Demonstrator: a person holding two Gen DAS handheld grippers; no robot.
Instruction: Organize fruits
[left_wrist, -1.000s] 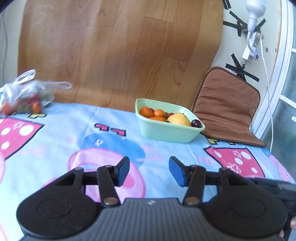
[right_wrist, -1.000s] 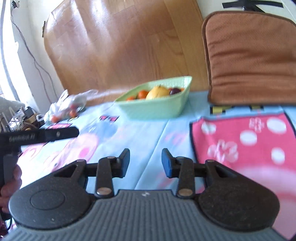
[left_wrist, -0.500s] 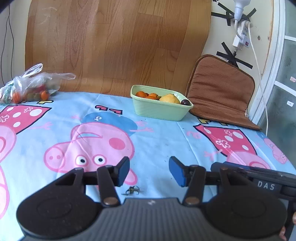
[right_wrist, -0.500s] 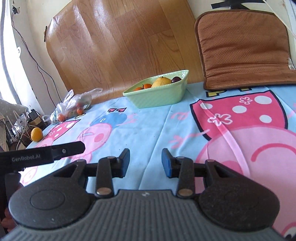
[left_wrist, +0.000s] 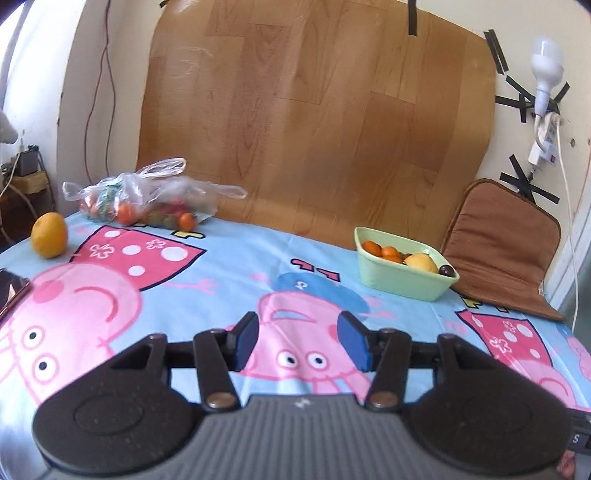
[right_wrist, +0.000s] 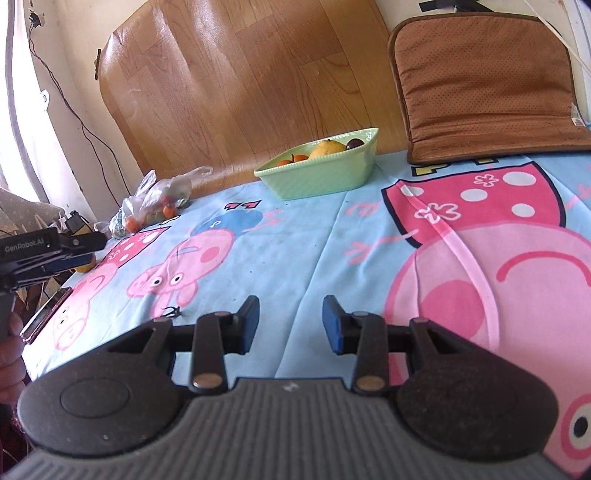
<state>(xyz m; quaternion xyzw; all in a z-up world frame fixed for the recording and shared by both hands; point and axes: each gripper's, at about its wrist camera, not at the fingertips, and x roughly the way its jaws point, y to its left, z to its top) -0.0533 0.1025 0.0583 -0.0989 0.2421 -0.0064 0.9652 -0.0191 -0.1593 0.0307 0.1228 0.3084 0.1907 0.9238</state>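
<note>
Fruits (left_wrist: 402, 256) orange, yellow, dark; heaped in green bowl (left_wrist: 399, 282)

Wood-grain panel (left_wrist: 314, 122) taped to cream wall (left_wrist: 524, 40) behind cartoon tablecloth (left_wrist: 229, 273).

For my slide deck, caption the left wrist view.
Open left tool over cartoon tablecloth; green bowl holds fruit.
</note>
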